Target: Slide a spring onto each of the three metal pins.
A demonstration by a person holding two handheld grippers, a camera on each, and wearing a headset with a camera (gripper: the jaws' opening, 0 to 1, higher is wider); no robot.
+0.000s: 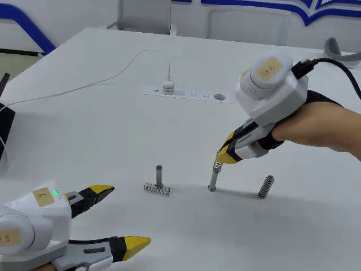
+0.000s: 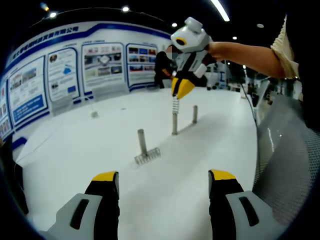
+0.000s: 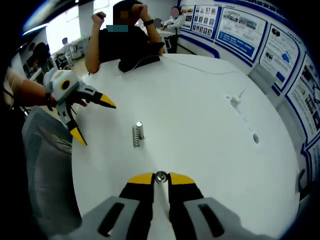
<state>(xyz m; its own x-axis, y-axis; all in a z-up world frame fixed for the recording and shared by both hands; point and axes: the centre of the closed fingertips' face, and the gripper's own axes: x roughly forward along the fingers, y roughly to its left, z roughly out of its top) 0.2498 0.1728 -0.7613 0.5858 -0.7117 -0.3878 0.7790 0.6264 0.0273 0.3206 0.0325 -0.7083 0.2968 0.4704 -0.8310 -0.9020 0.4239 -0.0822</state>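
One seated spring (image 1: 266,187) stands at right, by the look of it; second under way.
Right gripper (image 1: 221,157) clenches second spring (image 1: 217,166) atop middle pin (image 1: 212,182); next, push straight down, release. Left gripper (image 1: 131,214) gapes idle, near left.

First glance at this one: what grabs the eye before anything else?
The right gripper, jaws shut on a spring, holds it at the top of the middle pin. To that pin's left a loose spring lies flat beside the foot of a bare pin; to its right a third spring stands already threaded. The left gripper hovers open at the lower left.
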